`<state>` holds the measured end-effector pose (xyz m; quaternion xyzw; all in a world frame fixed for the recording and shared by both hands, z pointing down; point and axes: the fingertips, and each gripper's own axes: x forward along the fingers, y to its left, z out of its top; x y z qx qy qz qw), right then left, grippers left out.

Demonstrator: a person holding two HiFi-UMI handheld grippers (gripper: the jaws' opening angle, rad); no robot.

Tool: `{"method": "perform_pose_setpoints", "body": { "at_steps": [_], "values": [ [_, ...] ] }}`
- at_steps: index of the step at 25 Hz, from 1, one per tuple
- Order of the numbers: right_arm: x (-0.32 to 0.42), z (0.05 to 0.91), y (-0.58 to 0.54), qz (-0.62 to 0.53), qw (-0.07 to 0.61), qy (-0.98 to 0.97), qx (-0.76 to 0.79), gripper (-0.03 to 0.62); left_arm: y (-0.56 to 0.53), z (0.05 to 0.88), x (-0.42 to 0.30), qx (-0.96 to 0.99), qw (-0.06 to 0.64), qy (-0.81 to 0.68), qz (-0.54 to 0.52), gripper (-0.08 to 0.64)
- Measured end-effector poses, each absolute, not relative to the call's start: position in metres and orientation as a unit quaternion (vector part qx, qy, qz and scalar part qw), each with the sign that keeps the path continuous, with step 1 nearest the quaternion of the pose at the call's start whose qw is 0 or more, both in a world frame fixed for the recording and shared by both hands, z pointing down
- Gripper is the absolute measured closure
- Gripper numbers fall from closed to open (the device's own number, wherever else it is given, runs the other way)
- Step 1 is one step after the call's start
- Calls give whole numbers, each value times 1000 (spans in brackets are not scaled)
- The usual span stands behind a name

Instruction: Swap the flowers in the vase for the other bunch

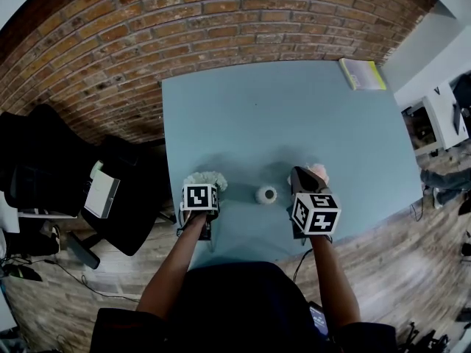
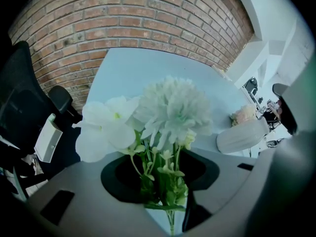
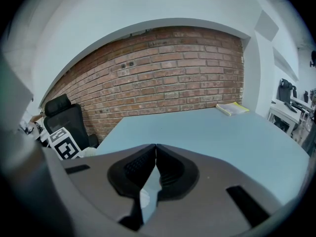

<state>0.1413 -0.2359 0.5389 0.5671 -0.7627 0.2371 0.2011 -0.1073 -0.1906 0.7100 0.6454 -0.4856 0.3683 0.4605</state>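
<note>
Low in the head view, the person wore a dark top [image 1: 235,304] whose short sleeves [image 1: 118,328] ended above the elbows at the frame's lower left and right.

The vase [image 1: 266,194] stands near the front edge of the table [image 1: 294,109], with the left bunch [image 1: 208,179] and the right bunch [image 1: 319,171] on either side. A book [image 1: 361,73] lies at the far right corner.

One overhead, two low across table [image 1: 280,116]
</note>
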Motion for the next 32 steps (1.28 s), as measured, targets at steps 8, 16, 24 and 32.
{"method": "perform_pose_setpoints", "body": {
  "at_steps": [8, 16, 24, 32],
  "values": [
    [143, 531, -225, 231, 196, -761, 574, 578, -194, 692, -96, 681, 434, -471, 356, 365],
    [147, 524, -211, 226, 192, -759, 580, 578, -203, 658, -82, 729, 393, -462, 316, 368],
    [153, 519, -198, 224, 186, -754, 589, 578, -210, 613, -66, 778, 354, -450, 259, 374],
    [151, 513, -190, 222, 177, -753, 594, 578, -221, 555, -51, 819, 306, -444, 196, 388]
  ]
}}
